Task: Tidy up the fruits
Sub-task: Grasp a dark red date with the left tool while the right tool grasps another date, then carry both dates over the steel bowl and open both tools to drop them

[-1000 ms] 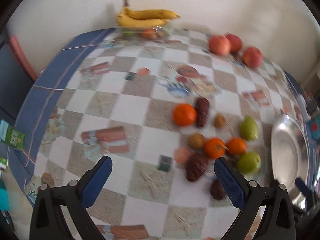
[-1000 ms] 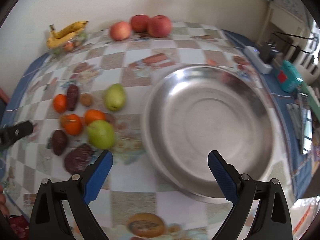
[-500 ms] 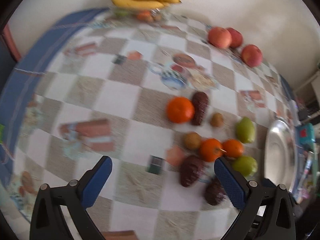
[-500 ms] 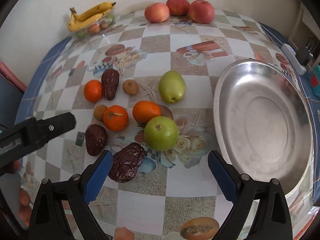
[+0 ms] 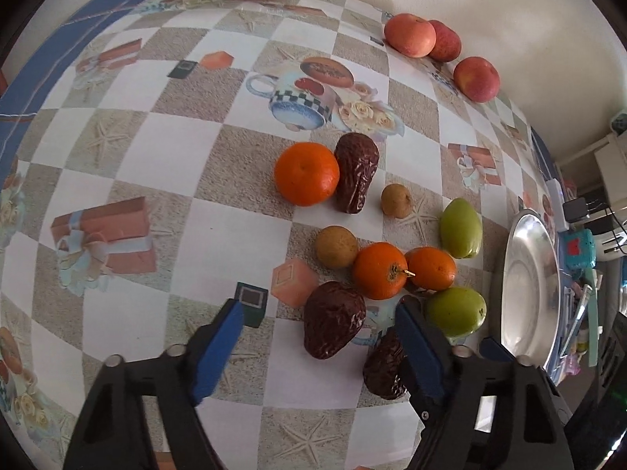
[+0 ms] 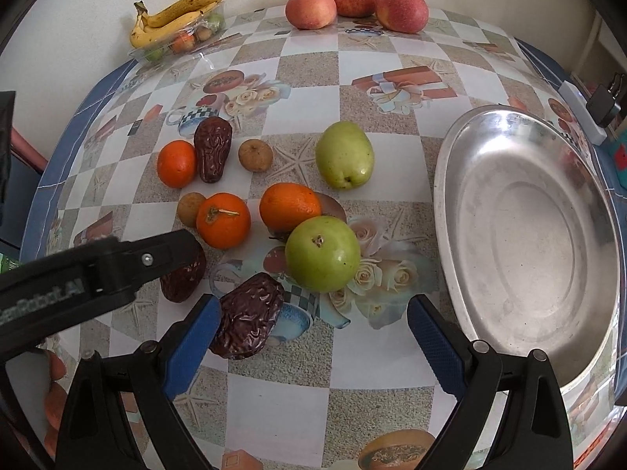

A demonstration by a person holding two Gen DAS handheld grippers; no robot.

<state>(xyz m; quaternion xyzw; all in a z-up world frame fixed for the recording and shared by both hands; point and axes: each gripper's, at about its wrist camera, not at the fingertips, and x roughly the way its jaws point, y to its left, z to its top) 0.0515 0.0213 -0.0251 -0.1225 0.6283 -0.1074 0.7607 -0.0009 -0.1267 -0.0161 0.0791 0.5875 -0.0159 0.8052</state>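
Several fruits lie clustered on the checkered tablecloth: three oranges (image 5: 379,270), wrinkled brown dates, two small brown round fruits and two green pears. My left gripper (image 5: 319,313) is open, low over the table, with a date (image 5: 333,319) between its blue pads. My right gripper (image 6: 313,309) is also open, and the nearer green pear (image 6: 322,252) sits just beyond its tips. Another date (image 6: 249,317) lies against its left pad. One of the left gripper's fingers (image 6: 156,254) reaches in from the left over a third date. The steel bowl (image 6: 443,180) is empty.
Three red apples (image 6: 354,0) line the wall at the back. Bananas (image 6: 176,15) rest on a plastic tray of small fruit at the back left. A white power strip (image 6: 584,113) and blue items lie beyond the bowl, by the table's right edge.
Both grippers have moved forward and down to the fruit cluster. The right view has swung left from the bowl to the fruits, and the left gripper now straddles a date.
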